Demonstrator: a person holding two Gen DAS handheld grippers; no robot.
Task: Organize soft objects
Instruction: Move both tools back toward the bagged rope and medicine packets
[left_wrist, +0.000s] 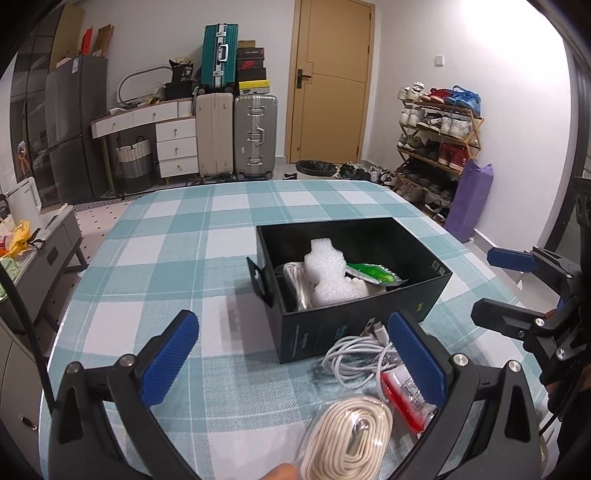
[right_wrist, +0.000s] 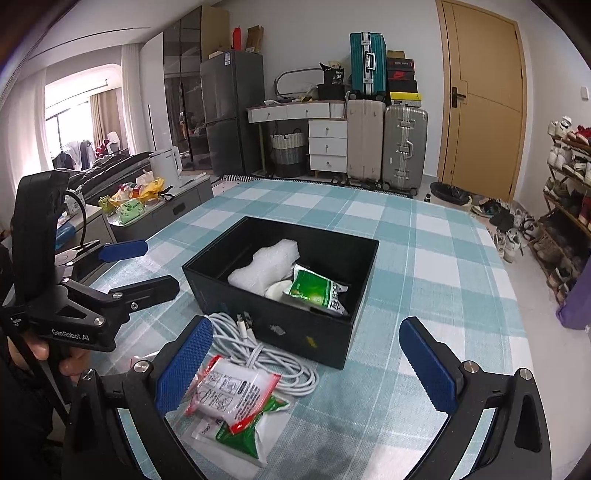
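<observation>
Nearest item, left wrist view: one coil of cream webbing in clear wrap, lying on the checked tablecloth between the fingers of your left gripper. Those fingers stood wide apart and held nothing.

Just beyond it: one red-and-white packet, touching a loose bundle of white cable. The cable lay against the near wall of the black box.

Right wrist view, near left: the same red-and-white packet rested on top of a green-and-white packet, with the white cable just behind them and the black box beyond that.

Box contents: one white foam piece, one green sachet, one pale round item, partly hidden, beside the sachet. A further coil of white cord sat at the box's left end in the left wrist view.

Your right gripper hovered over the packets and the cloth to their right, tongs spread wide, gripping nothing.

Far background: suitcases, a wooden door, a shoe rack at right.
</observation>
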